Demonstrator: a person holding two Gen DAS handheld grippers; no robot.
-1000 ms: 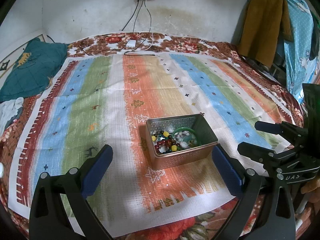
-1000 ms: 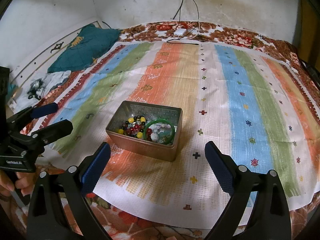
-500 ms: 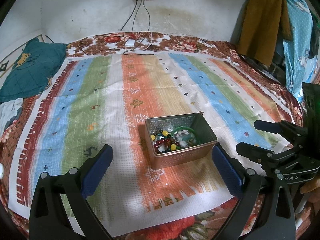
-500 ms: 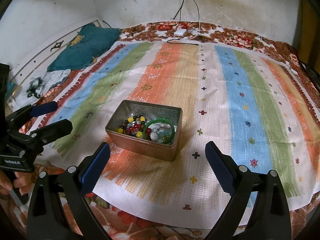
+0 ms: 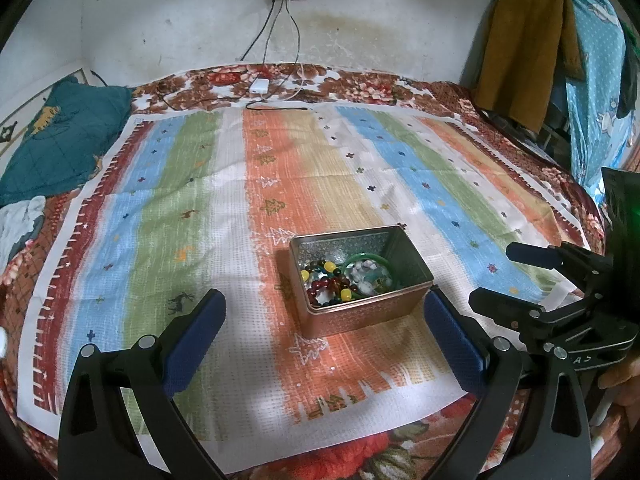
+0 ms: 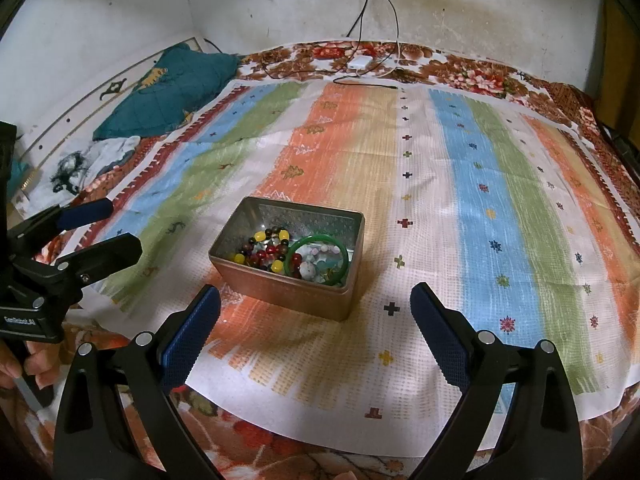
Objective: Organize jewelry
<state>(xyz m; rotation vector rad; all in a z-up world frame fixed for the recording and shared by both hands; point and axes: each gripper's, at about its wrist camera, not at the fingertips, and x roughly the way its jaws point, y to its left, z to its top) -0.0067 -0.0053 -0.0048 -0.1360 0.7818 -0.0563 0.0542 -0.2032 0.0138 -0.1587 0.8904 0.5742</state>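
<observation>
An open copper-coloured metal tin (image 5: 362,312) (image 6: 280,294) stands on the striped cloth. Inside lie a green bangle (image 5: 370,260) (image 6: 318,242), a bracelet of red and yellow beads (image 5: 326,280) (image 6: 266,250) and pale beads. My left gripper (image 5: 322,326) is open, its blue pads wide apart, just short of the tin's near side. My right gripper (image 6: 316,320) is open too, hovering before the tin with nothing between its fingers. Each gripper shows in the other's view: the right one (image 5: 516,276) beside the tin's right, the left one (image 6: 102,228) at its left.
The striped cloth (image 5: 192,216) covers a floral bedspread (image 5: 360,84). A teal cushion (image 5: 60,140) lies at the far left, a white charger with cables (image 5: 260,86) at the far edge under a wall socket. Clothes (image 5: 528,52) hang at the right. A hand (image 6: 24,364) holds the left gripper.
Both views have drifted slightly toward the tin. Both grippers stay open and the jewelry in the tin has not moved.
</observation>
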